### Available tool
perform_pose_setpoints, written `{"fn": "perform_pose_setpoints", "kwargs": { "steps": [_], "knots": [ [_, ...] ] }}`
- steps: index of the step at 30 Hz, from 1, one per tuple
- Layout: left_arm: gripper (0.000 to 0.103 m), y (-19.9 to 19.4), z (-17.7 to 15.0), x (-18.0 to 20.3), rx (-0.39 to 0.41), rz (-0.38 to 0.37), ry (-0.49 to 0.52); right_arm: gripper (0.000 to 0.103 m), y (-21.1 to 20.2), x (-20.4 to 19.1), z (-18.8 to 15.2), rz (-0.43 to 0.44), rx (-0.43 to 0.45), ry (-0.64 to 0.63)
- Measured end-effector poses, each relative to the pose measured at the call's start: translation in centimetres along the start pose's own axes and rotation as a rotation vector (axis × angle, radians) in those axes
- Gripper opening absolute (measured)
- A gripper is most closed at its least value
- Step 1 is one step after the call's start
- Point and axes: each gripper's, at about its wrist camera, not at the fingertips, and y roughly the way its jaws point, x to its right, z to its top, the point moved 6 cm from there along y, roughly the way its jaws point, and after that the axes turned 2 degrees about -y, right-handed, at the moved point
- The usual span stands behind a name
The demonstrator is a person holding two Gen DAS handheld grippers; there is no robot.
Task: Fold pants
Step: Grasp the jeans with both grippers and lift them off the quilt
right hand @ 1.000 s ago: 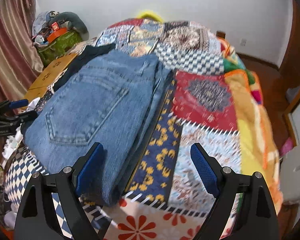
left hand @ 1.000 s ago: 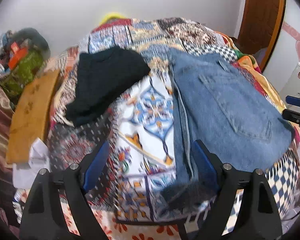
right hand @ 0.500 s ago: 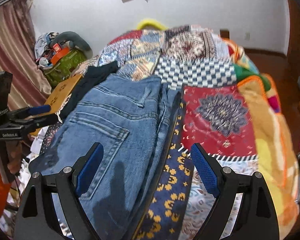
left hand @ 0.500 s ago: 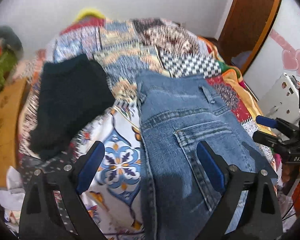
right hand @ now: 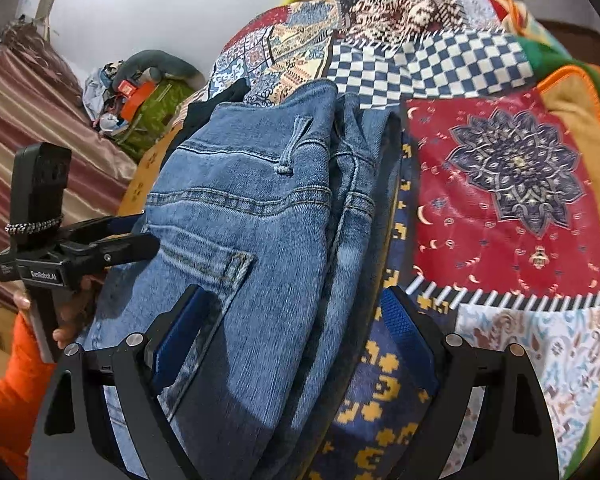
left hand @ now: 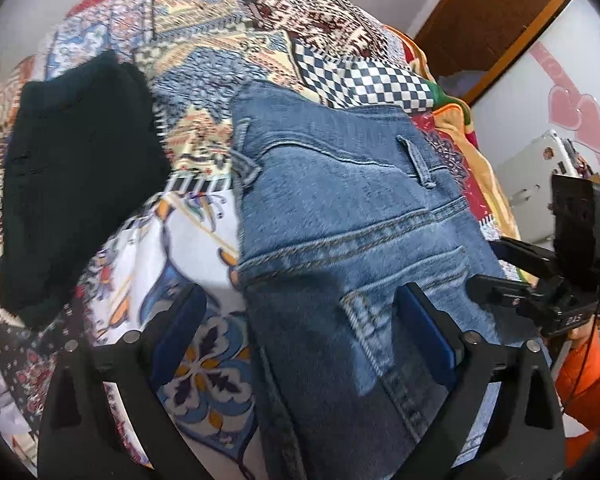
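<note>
Folded blue jeans (left hand: 340,248) lie back-pocket-up on a patchwork bedspread (left hand: 204,32). They also show in the right wrist view (right hand: 252,240). My left gripper (left hand: 300,332) is open and empty, low over the jeans' left edge, one finger over the bedspread and one over the back pocket. My right gripper (right hand: 292,328) is open and empty, low over the jeans' right edge, straddling the fold. Each gripper shows in the other's view: the right one (left hand: 512,276) at the jeans' right side, the left one (right hand: 112,240) at their left side.
A folded black garment (left hand: 76,192) lies on the bed left of the jeans. A wooden board (right hand: 148,168) and a pile of bags (right hand: 140,96) stand beyond the bed's left side. A brown door (left hand: 480,28) is at the far right.
Both grippers have moved forward and down over the jeans, from the near hem end toward the waistband. Both stay open. The jeans have not moved.
</note>
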Motion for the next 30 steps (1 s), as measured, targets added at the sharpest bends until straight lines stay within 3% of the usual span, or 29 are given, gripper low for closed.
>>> {"fn": "perform_pose_setpoints", "kwargs": {
  "steps": [5, 8, 11, 13, 18, 23, 30],
  "knots": [
    [0.098, 2.2, 0.8, 0.2, -0.058, -0.126, -0.054, 0.087, 0.9, -0.2, 0.6, 0.057, -0.02, 0.008],
    [0.092, 2.7, 1.5, 0.5, -0.047, -0.159, -0.068, 0.082, 1.1, -0.6, 0.8, 0.074, -0.019, -0.005],
    [0.082, 2.7, 1.9, 1.0, -0.046, -0.152, -0.056, 0.069, 1.1, -0.6, 1.0, 0.07, -0.009, -0.002],
    [0.075, 2.1, 1.8, 1.4, -0.029, -0.13, -0.022, 0.047, 0.8, -0.6, 1.2, 0.049, -0.002, 0.004],
    [0.061, 0.3, 1.0, 2.2, 0.007, -0.105, 0.007, 0.02, -1.3, -1.7, 1.6, -0.019, 0.036, -0.072],
    [0.049, -2.1, -0.2, 2.8, 0.054, -0.088, 0.002, 0.018, -2.9, -3.0, 0.9, -0.021, 0.041, -0.113],
    [0.041, -7.4, -0.9, 3.3, 0.174, -0.043, 0.027, 0.017, -5.4, -7.1, 1.5, -0.025, 0.123, -0.182]
  ]
}}
